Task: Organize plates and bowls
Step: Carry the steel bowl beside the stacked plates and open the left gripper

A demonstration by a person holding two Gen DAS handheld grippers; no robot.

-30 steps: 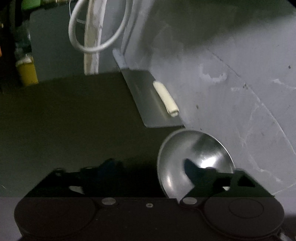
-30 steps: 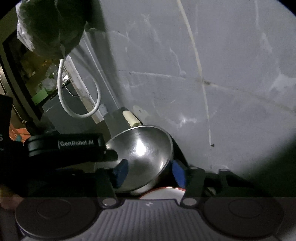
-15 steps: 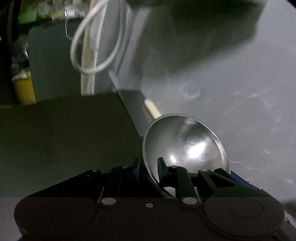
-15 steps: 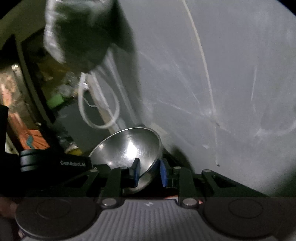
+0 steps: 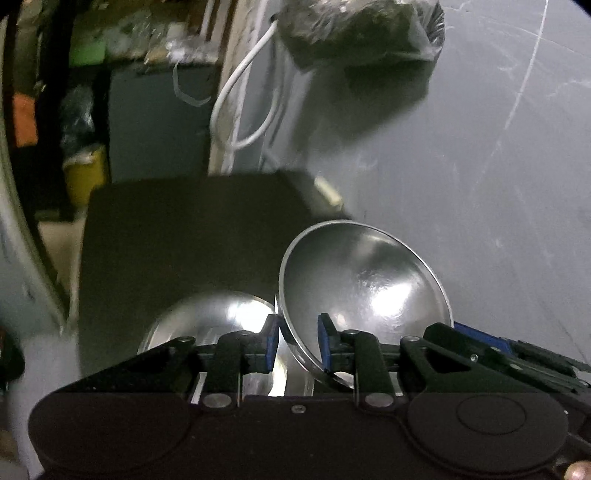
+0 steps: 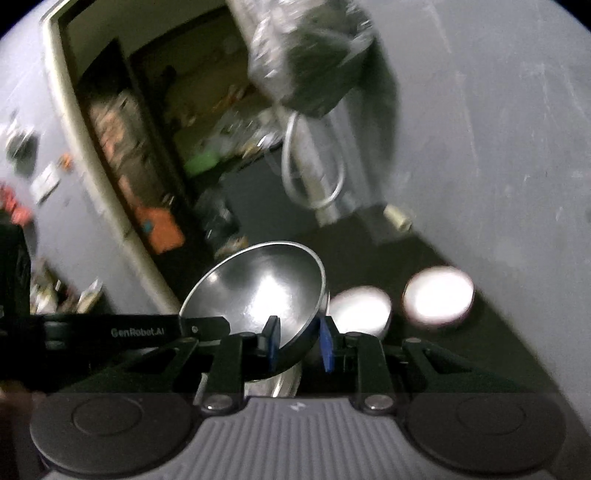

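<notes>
The left tongs [image 5: 297, 347] stand narrow, their blue pads [image 5: 272, 345] clamped on the near rim of a shiny round steel bowl [image 5: 369, 291] that tilts up and to the right, its hollow facing the camera. Their jaws have just been closing and then eased a little, with that rim between them. Below and to the left of this bowl, a second polished steel bowl [image 5: 214, 317] lies low over the dark desk [image 5: 177, 236], partly hidden behind the tongs' black frame. The right tongs [image 6: 300, 345] are likewise narrow, blue pads [image 6: 325, 347] pinching the rim of a tilted, shiny steel bowl [image 6: 262, 291] lifted clear of the desk [image 6: 491, 332]; whether this is the same bowl the left tongs hold cannot be told. Their jaws have just closed in on that rim. A black tool arm lettered "GenRobot.AI" [image 6: 136, 332] reaches in from the left edge of the right wrist view. To the right of the held bowl, two round pale dishes [image 6: 437, 295] sit side by side on the desk, blurred and overexposed. Beyond, a small cream roll [image 5: 328, 190] lies at the desk's far edge by the grey wall [image 5: 498, 166], where a white looped cable [image 5: 243, 99] and a crumpled plastic bag [image 5: 362, 29] hang.
</notes>
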